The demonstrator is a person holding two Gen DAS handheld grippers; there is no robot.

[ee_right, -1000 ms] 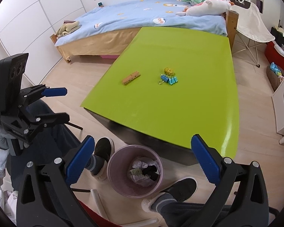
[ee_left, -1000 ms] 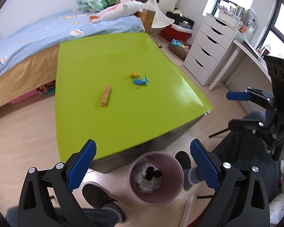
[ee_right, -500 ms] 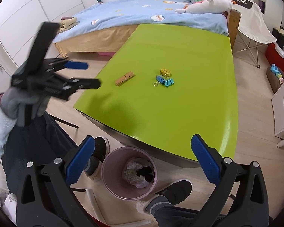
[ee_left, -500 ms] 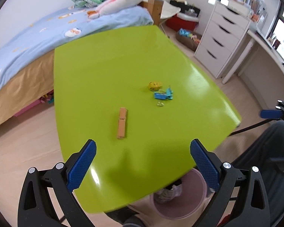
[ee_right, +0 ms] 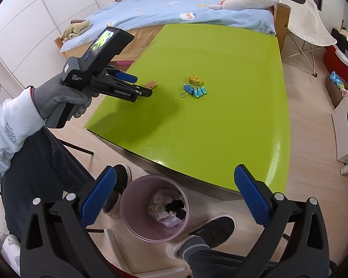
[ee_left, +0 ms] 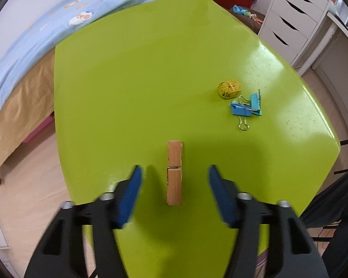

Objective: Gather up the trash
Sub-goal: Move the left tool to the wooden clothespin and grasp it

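The left gripper (ee_left: 174,180) is hovering over the lime-green table (ee_left: 139,81), its blue fingers (ee_left: 131,194) spread on both sides of the wooden clothespin (ee_left: 174,172) (not touching it). The right gripper (ee_right: 174,199) is hanging with fingers spread above the pink round trash bin (ee_right: 156,210) on the floor.

"GenRobot.AI" on left gripper (ee_right: 136,85) arm, "Data Acquisition System" on its grey body

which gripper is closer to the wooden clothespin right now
Left. The left gripper is open with its fingers on either side of the wooden clothespin on the green table. The right gripper hangs back over the trash bin.
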